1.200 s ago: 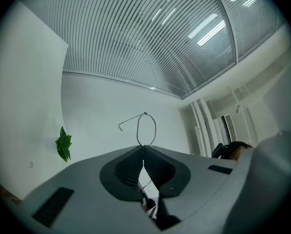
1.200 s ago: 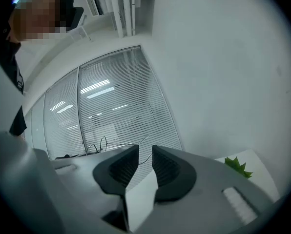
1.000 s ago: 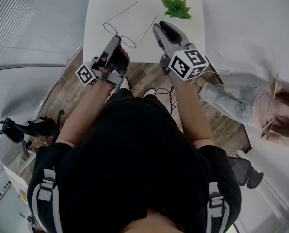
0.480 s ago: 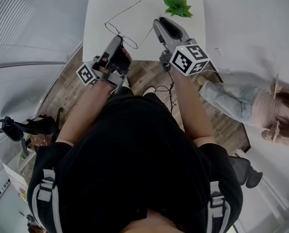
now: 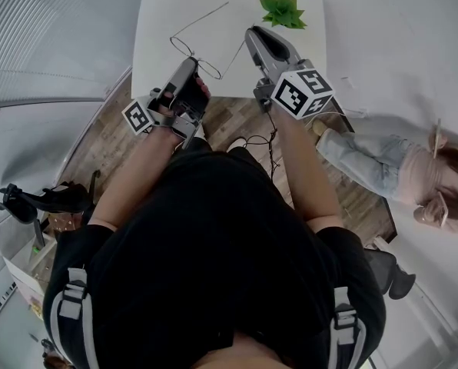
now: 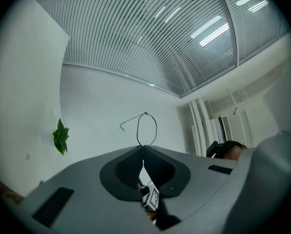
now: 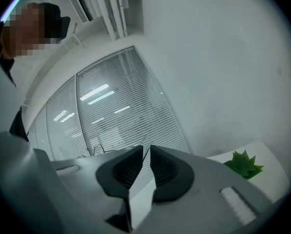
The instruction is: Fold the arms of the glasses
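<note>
Thin wire-framed glasses (image 5: 184, 48) hang over the near edge of the white table (image 5: 160, 21). My left gripper (image 5: 192, 61) is shut on the frame near the bridge. In the left gripper view one lens loop (image 6: 145, 113) and its open arm stick out past the closed jaws (image 6: 142, 146). The other arm (image 5: 233, 58) runs up to my right gripper (image 5: 250, 31). Its jaws have just been closing. In the right gripper view a narrow gap remains between them (image 7: 145, 147), with the thin arm (image 7: 144, 143) in it, not visibly pinched.
A small green plant (image 5: 281, 11) sits at the table's far right corner. Wooden floor with dark cables (image 5: 256, 141) lies under the table's near edge. A seated person (image 5: 413, 175) is at the right. Window blinds fill the background of both gripper views.
The right gripper's jaws have drawn much closer together around the end of the glasses' arm. Both hands have kept their places, and the left gripper still holds the frame.
</note>
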The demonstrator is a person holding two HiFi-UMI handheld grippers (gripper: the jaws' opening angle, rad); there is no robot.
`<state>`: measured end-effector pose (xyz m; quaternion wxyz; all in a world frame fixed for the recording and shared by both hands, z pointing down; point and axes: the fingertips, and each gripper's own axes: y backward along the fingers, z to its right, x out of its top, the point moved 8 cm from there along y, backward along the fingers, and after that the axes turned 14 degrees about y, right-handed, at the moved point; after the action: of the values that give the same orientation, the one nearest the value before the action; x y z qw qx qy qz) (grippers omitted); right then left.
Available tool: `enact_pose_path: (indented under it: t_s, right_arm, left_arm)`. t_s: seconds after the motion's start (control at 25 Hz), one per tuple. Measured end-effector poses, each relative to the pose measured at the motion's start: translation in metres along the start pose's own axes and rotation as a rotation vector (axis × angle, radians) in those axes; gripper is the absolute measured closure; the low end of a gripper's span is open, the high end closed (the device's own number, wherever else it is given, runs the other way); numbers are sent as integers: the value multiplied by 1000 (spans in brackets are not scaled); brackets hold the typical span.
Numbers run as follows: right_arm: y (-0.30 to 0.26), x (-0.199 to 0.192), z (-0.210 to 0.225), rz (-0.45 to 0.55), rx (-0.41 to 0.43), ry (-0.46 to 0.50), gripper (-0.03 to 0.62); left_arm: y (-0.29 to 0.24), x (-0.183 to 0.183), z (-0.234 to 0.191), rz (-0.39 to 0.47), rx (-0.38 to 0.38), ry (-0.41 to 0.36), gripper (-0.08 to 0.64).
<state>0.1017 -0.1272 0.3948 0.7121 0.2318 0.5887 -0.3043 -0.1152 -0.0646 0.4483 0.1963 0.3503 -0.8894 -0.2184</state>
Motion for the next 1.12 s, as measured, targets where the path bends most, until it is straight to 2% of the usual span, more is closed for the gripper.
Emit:
enact_pose_path:
  t_s: [1.12]
  right_arm:
    - [-18, 10, -10, 2, 93, 31, 563]
  left_arm:
    - [-9, -8, -6, -49, -3, 43, 547]
